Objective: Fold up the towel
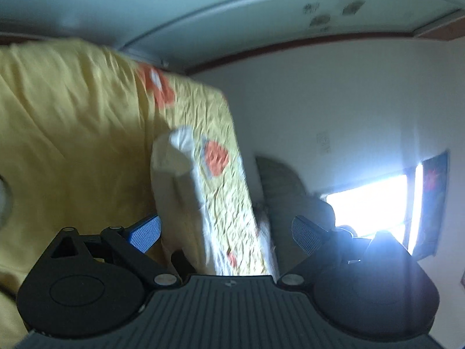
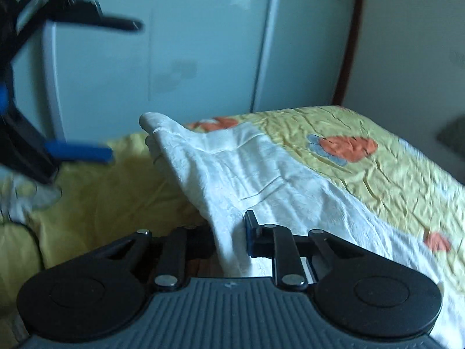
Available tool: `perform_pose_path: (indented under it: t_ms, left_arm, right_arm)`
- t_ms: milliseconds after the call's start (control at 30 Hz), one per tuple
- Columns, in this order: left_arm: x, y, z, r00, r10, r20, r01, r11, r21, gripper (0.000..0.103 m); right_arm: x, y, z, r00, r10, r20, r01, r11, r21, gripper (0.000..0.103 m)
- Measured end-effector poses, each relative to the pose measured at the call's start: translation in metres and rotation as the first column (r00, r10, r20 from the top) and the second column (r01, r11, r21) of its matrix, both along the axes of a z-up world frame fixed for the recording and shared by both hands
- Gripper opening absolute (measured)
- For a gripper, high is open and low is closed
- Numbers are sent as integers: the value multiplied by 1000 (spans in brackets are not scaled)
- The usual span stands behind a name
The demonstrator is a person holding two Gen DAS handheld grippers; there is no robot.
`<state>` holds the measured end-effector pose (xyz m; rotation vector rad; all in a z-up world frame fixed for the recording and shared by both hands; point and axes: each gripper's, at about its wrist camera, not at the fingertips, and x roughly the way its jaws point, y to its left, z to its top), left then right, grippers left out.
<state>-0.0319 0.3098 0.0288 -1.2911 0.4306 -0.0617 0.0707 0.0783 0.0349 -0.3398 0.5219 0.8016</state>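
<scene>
A white towel (image 2: 247, 168) lies draped over the yellow bed cover, one corner lifted up at the far end. My right gripper (image 2: 232, 234) is shut on its near edge, and the cloth bunches between the fingers. In the left wrist view the same towel (image 1: 174, 174) shows as a pale raised fold ahead of my left gripper (image 1: 226, 232), which is open with nothing between its blue pads (image 1: 145, 234). The left gripper (image 2: 125, 88) also appears blurred at the upper left of the right wrist view, open and apart from the towel corner.
The bed (image 2: 377, 174) has a crinkled yellow cover with orange and blue patches. A plain yellow sheet (image 2: 101, 203) lies to its left. Pale wardrobe doors (image 2: 189, 43) stand behind the bed. A bright window (image 1: 375, 203) and a grey cushion (image 1: 279, 186) are at the right.
</scene>
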Motion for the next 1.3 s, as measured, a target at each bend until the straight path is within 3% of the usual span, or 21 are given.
perform_pose_path:
  t_ms: [100, 200, 267, 400, 467, 567, 600, 633, 700, 767, 800, 867, 900, 967, 1033, 1100, 1167, 1300]
  left_arm:
    - [21, -10, -7, 998, -6, -56, 7, 1000, 23, 98]
    - [38, -10, -12, 985, 46, -166, -24, 991, 135, 87]
    - [50, -9, -19, 975, 33, -220, 2, 987, 161, 57]
    - [64, -9, -35, 961, 8, -275, 38, 986, 161, 26]
    - [64, -10, -36, 962, 18, -271, 30, 985, 172, 16]
    - [59, -16, -25, 969, 12, -246, 59, 958, 280, 13]
    - [59, -20, -19, 971, 8, -240, 77, 937, 340, 13]
    - [59, -27, -12, 971, 2, -238, 102, 901, 423, 13]
    - [63, -49, 2, 969, -1, -248, 155, 785, 600, 13]
    - [65, -76, 12, 968, -5, -253, 195, 651, 734, 12]
    - [66, -90, 16, 969, -12, -246, 207, 585, 784, 12]
    - [67, -116, 20, 973, -35, -230, 219, 477, 851, 12]
    - [66, -125, 21, 974, -36, -222, 214, 446, 869, 12]
    - [67, -143, 23, 978, -50, -203, 207, 375, 904, 12]
    - [69, -156, 20, 980, -47, -192, 197, 321, 926, 12]
    - [71, -164, 16, 981, -43, -191, 195, 283, 939, 12]
    - [72, -167, 14, 980, -35, -195, 197, 266, 944, 12]
    - [69, -176, 14, 980, -21, -199, 199, 225, 954, 12]
  right_arm:
    - [1, 0, -2, 1000, 3, -6, -3, 1000, 4, 19]
    - [-1, -1, -4, 1000, 8, -15, -8, 1000, 5, 19]
    - [-2, 0, -6, 1000, 17, -18, -17, 1000, -2, 19]
    - [0, 2, -9, 999, 24, -35, -25, 1000, -14, 20]
    - [-2, 3, -7, 998, 27, -48, -28, 999, -23, 26]
    - [-9, -16, 1, 996, 56, -66, -52, 997, 53, 50]
    - [-10, -27, 6, 994, 68, -81, -59, 993, 103, 64]
    - [-7, -41, 11, 992, 68, -110, -49, 985, 163, 69]
    - [8, -70, 21, 973, 40, -225, 28, 957, 288, 69]
    - [33, -101, 26, 924, 22, -381, 143, 906, 399, 69]
    - [46, -115, 27, 891, 18, -454, 206, 874, 441, 69]
    - [68, -137, 23, 829, 42, -558, 296, 814, 500, 70]
    - [78, -142, 22, 801, 52, -596, 317, 807, 498, 70]
    - [90, -141, 20, 785, 51, -618, 308, 832, 461, 70]
    - [97, -135, 23, 797, 35, -603, 290, 853, 433, 70]
    - [104, -126, 25, 791, 71, -607, 258, 862, 437, 70]
    - [110, -111, 32, 788, 98, -608, 223, 875, 430, 70]
    - [125, -61, 51, 813, 127, -568, 102, 930, 354, 70]
